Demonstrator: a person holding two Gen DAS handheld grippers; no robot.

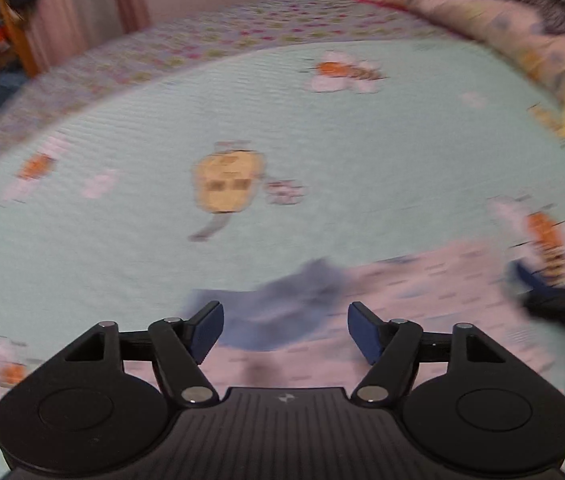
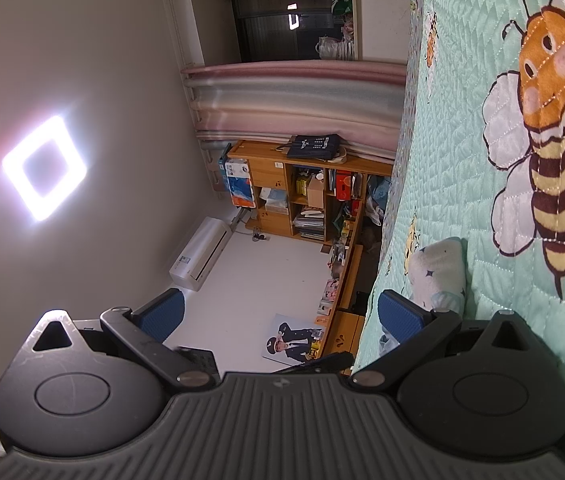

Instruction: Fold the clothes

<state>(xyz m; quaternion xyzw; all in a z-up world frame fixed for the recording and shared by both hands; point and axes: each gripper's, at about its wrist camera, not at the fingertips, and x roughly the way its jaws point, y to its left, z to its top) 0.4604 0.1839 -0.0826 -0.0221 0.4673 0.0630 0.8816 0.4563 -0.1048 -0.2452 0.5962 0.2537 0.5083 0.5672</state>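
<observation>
- Left wrist view is smeared with blur, so the prints on the mint quilt (image 1: 322, 140) are hard to make out.
- The left gripper (image 1: 285, 330) has its jaws apart with nothing clamped, hanging above a pale pink garment (image 1: 422, 300) with a blue patch, lying near on the quilt; its lower edge is hidden behind the gripper body.
- Far right, a dark shape (image 1: 562, 304) is cut off.
- Only the right wrist view shows the bookshelf (image 2: 302, 196) and ceiling lamp (image 2: 44, 168).
- The right gripper (image 2: 280, 316) stands apart and empty beside a small light cloth (image 2: 438, 272).
</observation>
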